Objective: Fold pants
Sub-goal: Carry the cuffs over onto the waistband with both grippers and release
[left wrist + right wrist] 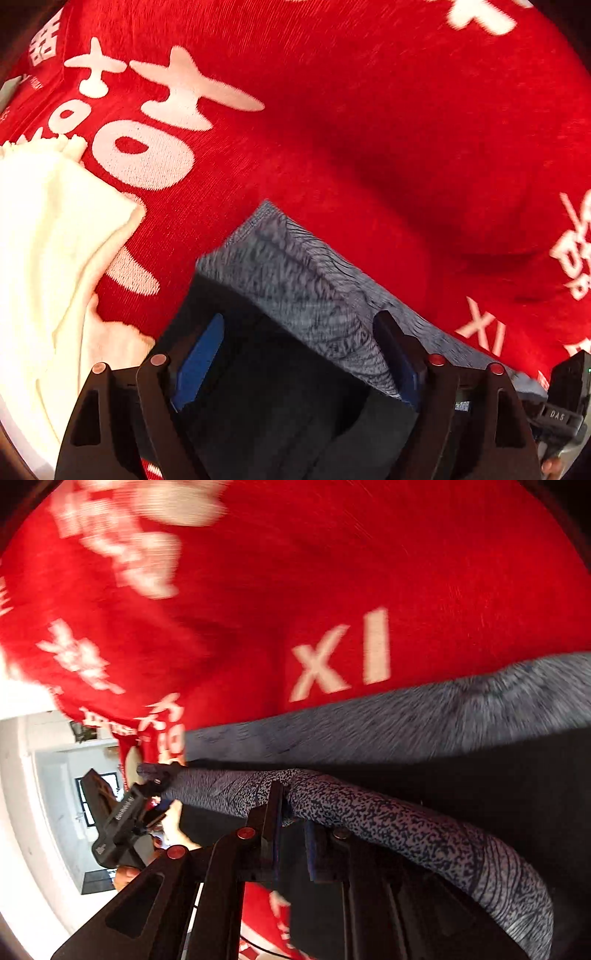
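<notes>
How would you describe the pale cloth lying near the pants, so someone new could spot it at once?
Start from the red cover with white printed characters that fills the left wrist view. On it, left of the dark pants with the grey patterned band, lies a crumpled cream cloth, the only plain, pale fabric there.

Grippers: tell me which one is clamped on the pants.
The right gripper: its jaws pinch the patterned waistband of the pants. The left gripper stands wide open, gripping nothing.
</notes>
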A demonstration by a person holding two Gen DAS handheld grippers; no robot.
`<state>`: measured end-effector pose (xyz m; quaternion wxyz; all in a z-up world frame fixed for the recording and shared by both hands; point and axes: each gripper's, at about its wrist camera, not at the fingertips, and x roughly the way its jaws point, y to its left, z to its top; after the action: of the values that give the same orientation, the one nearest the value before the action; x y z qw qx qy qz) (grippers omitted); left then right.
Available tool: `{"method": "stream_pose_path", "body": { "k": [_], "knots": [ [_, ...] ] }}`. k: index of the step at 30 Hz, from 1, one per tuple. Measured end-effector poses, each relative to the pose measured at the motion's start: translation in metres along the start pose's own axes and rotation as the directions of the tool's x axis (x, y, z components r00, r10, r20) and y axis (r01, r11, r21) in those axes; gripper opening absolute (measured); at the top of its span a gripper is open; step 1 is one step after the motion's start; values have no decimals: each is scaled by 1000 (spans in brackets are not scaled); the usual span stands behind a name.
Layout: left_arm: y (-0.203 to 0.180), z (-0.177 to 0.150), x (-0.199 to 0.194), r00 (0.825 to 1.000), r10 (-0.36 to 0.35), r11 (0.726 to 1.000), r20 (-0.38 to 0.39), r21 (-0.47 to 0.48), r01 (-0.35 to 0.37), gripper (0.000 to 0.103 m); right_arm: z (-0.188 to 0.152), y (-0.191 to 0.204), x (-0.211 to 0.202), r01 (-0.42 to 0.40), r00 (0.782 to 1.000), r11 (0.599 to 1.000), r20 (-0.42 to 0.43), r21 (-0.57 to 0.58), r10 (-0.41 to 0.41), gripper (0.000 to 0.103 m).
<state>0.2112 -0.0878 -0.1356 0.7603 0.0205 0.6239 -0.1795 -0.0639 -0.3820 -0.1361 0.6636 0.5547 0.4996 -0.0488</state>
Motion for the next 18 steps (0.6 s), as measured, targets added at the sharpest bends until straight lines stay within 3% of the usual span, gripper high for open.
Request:
{"method": "stream_pose_path", "body": {
  "k": [5, 8, 10, 11, 14, 16, 18],
  "knots": [
    [-8, 0, -32, 995, 80, 996, 53, 43, -82, 86, 9, -7, 5, -15, 999, 1000, -38, 23, 15, 17],
    [-14, 5, -58, 983, 141, 986, 118, 72, -150, 86, 15, -2, -10, -13, 1000, 1000, -25, -4, 12, 46],
    [-21, 2, -70, 977, 175, 977, 125, 101, -188, 86, 20, 4, -29, -17, 1000, 999, 26, -32, 18, 76],
    [-22, -1, -73, 977, 177, 975, 117, 115, -191, 86, 21, 5, -42, -3, 998, 999, 64, -44, 5, 79],
    [-46, -32, -74, 988, 147, 965, 46, 212, -153, 86, 11, 6, -79, 23, 990, 998, 137, -60, -15, 81],
    [-69, -62, -70, 994, 106, 956, -17, 276, -97, 86, -8, 3, -100, 86, 982, 994, 173, -65, -73, 81],
    [-95, -99, -66, 993, 53, 938, -105, 347, -13, 86, -42, -3, -121, 200, 962, 977, 207, -78, -181, 81]
  ]
}}
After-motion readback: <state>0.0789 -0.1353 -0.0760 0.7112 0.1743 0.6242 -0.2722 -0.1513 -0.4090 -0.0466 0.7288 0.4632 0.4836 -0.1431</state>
